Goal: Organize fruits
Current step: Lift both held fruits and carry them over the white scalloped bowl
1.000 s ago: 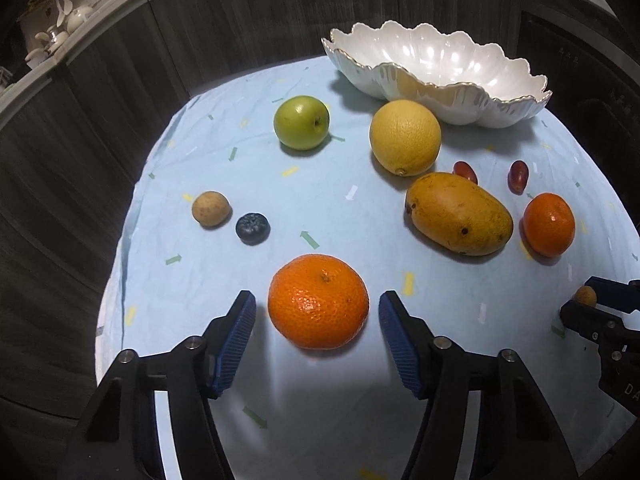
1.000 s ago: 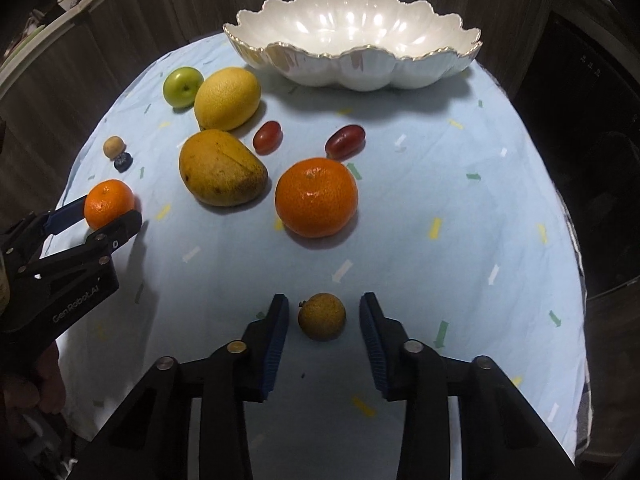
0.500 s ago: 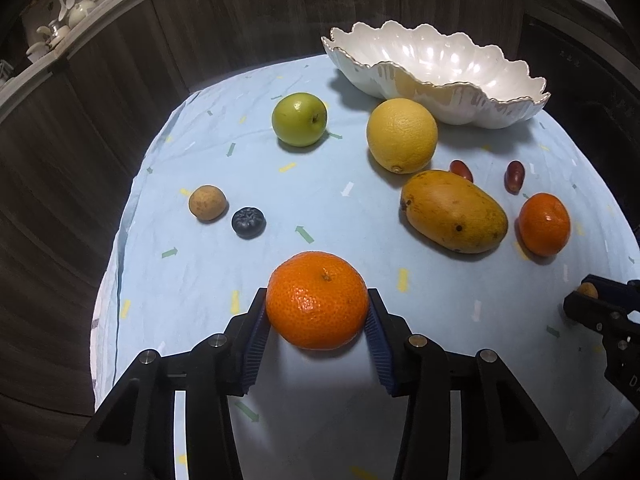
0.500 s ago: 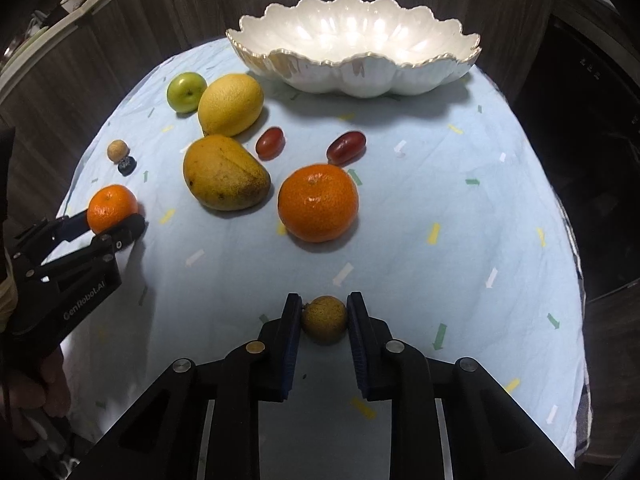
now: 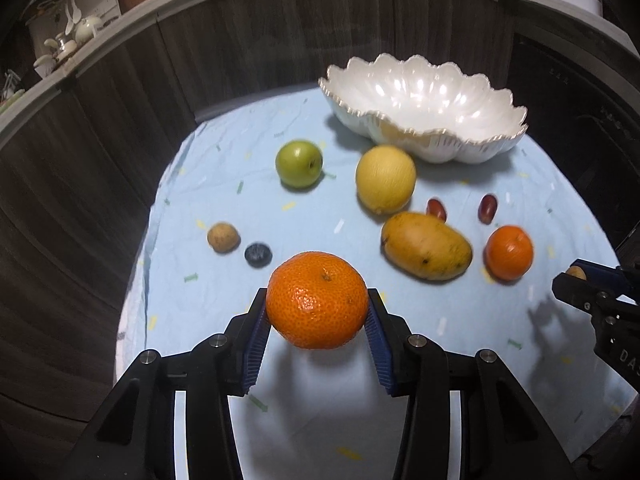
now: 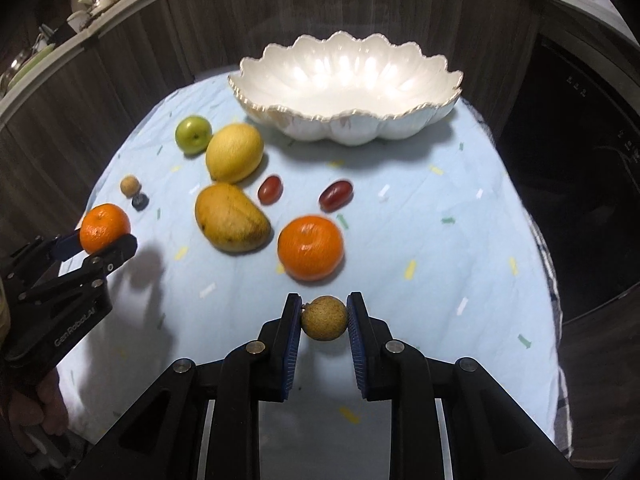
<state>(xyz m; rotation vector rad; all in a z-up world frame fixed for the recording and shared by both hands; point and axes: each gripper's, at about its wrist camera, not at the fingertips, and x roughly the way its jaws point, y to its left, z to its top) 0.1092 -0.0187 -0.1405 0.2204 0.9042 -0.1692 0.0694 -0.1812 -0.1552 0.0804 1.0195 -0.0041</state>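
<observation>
My left gripper (image 5: 317, 312) is shut on a large orange (image 5: 317, 306) and holds it above the blue cloth; it also shows in the right wrist view (image 6: 105, 229). My right gripper (image 6: 324, 316) is shut on a small brown longan (image 6: 324, 318), lifted off the cloth, seen at the right edge of the left wrist view (image 5: 576, 273). A white scalloped bowl (image 6: 360, 128) stands empty at the back. On the cloth lie a green apple (image 5: 299, 164), a lemon (image 5: 385, 179), a mango (image 5: 426, 246), a second orange (image 6: 311, 248), two red grapes (image 6: 335, 196), another longan (image 5: 223, 237) and a blueberry (image 5: 258, 255).
The table carries a light blue cloth (image 6: 440, 240) with confetti marks, and its edges drop off left and right. Dark wood panels (image 5: 100, 140) stand behind. A shelf with crockery (image 5: 68, 44) is at the upper left. A hand (image 6: 28, 412) holds the left gripper.
Both grippers closed on their fruit, the left on the large orange and the right on the small longan, then lifted them off the cloth.
</observation>
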